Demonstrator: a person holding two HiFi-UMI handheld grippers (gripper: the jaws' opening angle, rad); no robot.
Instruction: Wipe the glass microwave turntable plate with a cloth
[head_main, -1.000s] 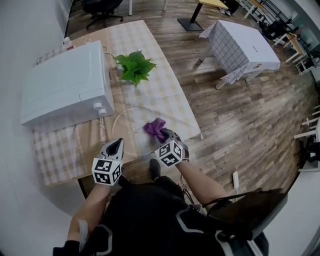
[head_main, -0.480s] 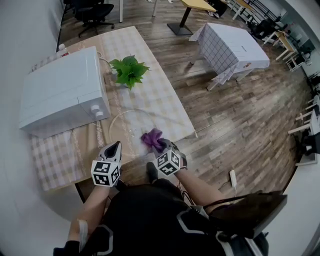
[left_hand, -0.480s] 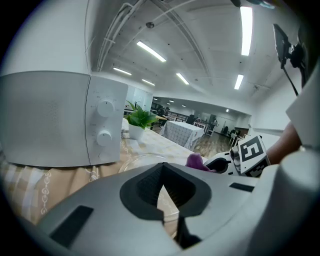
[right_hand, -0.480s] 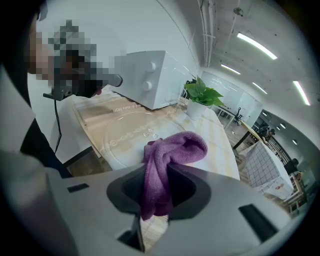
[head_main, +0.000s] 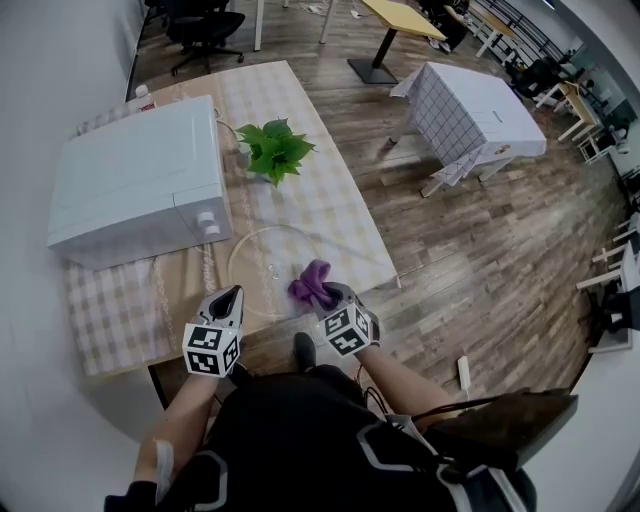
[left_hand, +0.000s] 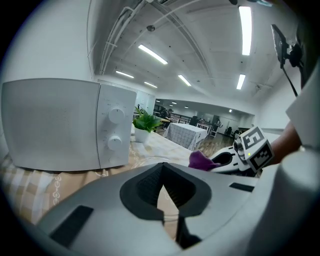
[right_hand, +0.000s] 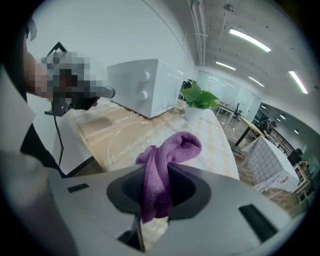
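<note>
Head view gives the layout: the glass turntable plate (head_main: 241, 249) lies flat on the checked tablecloth (head_main: 330, 205), just in front of the white microwave (head_main: 140, 180), with a green plant (head_main: 274, 150) further back. The right gripper (head_main: 330, 297) is at the plate's near right edge and the left gripper (head_main: 231, 293) sits at its near left edge.

What you can't get from up there is the jaws, so the gripper views help. The right gripper view shows the jaws clenched on a purple cloth (right_hand: 167, 170): a bunched fold sticks up above them and a tail hangs down between them. The plate (right_hand: 125, 142) lies beyond the cloth in that view, its raised ring pattern visible, which the head view is too small to show. I can't tell whether the cloth is actually touching the glass.

The left gripper view shows its jaws pressed together with nothing in them. It looks level across the table, so you also see the microwave's two round knobs (left_hand: 115, 115) and its shut door – the inside isn't visible. The plant sits in a small white pot (left_hand: 141, 135) there; from overhead the leaves cover the pot. Only the head view picks up the second table under a grid-pattern cloth (head_main: 470, 105) off across the wood floor (head_main: 480, 260).
</note>
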